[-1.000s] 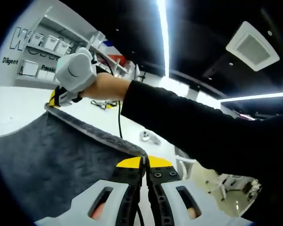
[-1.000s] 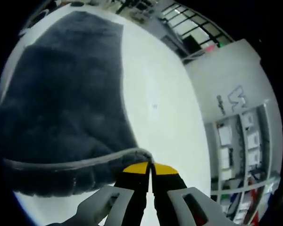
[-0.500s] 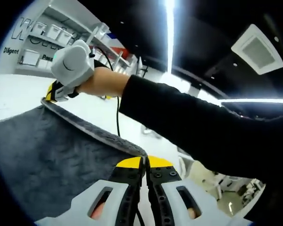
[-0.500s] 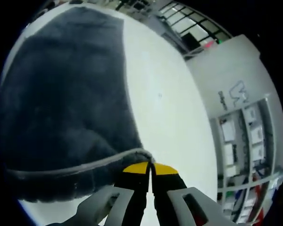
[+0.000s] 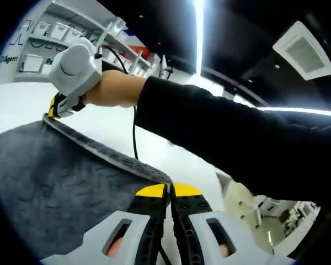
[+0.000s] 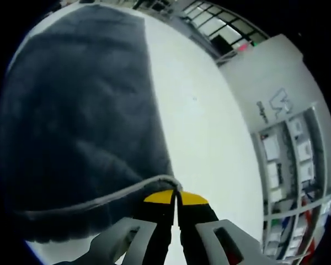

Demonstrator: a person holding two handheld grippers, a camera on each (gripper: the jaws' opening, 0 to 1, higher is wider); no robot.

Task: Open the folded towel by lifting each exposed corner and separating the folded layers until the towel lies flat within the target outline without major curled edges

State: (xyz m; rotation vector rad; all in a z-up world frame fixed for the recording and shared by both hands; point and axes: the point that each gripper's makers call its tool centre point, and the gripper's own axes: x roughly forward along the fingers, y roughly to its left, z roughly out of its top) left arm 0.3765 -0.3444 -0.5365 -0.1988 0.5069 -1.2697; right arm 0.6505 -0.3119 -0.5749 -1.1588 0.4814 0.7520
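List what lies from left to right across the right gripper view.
Dark grey towel → white tabletop → white wall panel with lettering → shelves of white bins.

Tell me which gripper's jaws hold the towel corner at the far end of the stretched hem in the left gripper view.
The right gripper, in from the left; the left gripper pinches the towel corner at the near end.

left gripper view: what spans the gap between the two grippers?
The gray towel's hemmed edge, running taut from the left gripper to the right gripper; each is shut on a corner.
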